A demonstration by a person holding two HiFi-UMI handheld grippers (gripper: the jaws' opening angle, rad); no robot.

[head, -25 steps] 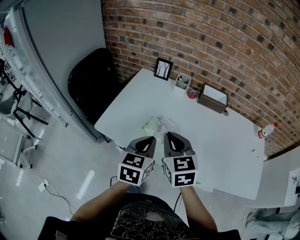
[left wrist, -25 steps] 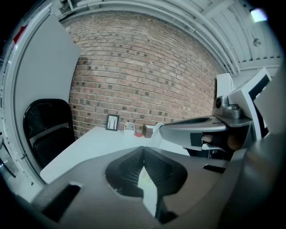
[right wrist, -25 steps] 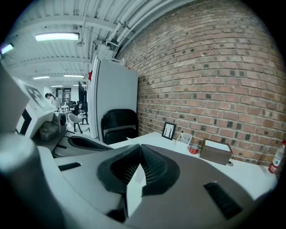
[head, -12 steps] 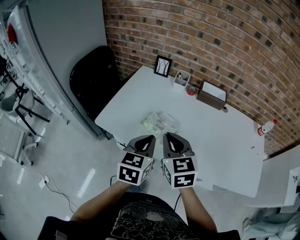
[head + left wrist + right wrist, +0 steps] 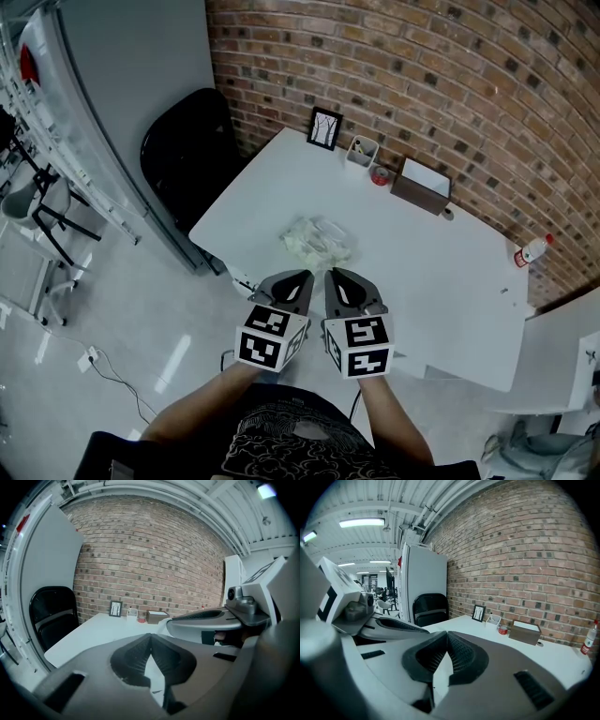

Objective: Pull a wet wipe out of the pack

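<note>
Since a second ago the white table [image 5: 281,192] and the pack on it have drifted slightly up the head view. Both grippers have kept their place low in the picture, side by side.

We see the left gripper [image 5: 304,277] [image 5: 150,637] clenched, its ribbed pads meeting at the tips with nothing between them. The right gripper [image 5: 334,274] [image 5: 447,634] is clenched and bare likewise. Both hang short of the table's near edge, well apart from the wet wipe pack [image 5: 317,240]. The pack lies on the table near that edge, a pale, crumpled, partly clear bundle. At this size we cannot tell whether the crumpled pale part is a wipe already out or only wrapper.

We judge the pack light and soft. A tug on a wipe with nothing pinning the pack could drag the whole bundle toward the edge and off it. A pinch set too deep could bring several wipes, or only film.

Further back, by the brick wall, stand three containers:
- a small white holder [image 5: 362,150] with what seem to be pens
- a red can [image 5: 380,175], its contents hidden
- a brown box [image 5: 421,187], showing white at its open top

A framed picture [image 5: 324,128] stands to the left of the holder. A red-capped bottle [image 5: 531,253] stands at the table's far right.
</note>
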